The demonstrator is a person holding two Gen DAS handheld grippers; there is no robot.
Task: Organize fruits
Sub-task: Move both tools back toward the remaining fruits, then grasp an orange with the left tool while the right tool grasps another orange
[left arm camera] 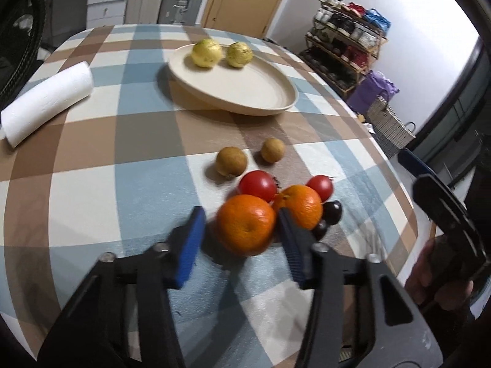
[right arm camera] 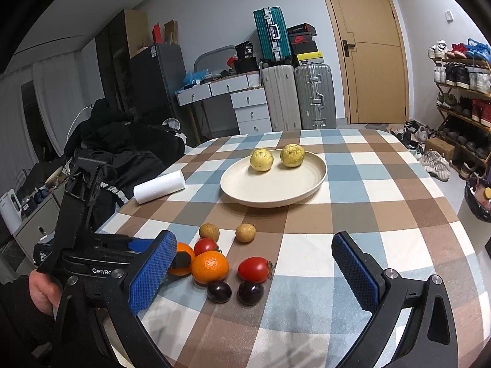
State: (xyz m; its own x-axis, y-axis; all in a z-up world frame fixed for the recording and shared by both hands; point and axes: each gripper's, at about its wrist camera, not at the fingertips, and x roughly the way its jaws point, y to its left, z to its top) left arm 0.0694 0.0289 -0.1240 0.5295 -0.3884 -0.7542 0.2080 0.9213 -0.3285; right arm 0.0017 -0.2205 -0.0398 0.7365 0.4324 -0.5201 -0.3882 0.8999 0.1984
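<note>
A cream plate (left arm camera: 245,92) (right arm camera: 270,190) holds two yellow fruits (left arm camera: 206,52) (right arm camera: 261,159). On the checked cloth lie two oranges (left arm camera: 245,224) (right arm camera: 210,267), two red tomatoes (left arm camera: 257,185) (right arm camera: 254,269), two brown round fruits (left arm camera: 230,161) (right arm camera: 245,232) and two dark plums (right arm camera: 218,291). My left gripper (left arm camera: 241,225) is open with its blue pads on either side of the near orange, the right pad between the two oranges. My right gripper (right arm camera: 254,263) is open and empty, above the near table edge behind the fruit pile.
A white paper towel roll (left arm camera: 46,101) (right arm camera: 159,186) lies at the table's left. Suitcases, drawers and a door stand behind the table, and a shoe rack (right arm camera: 460,98) stands at the right.
</note>
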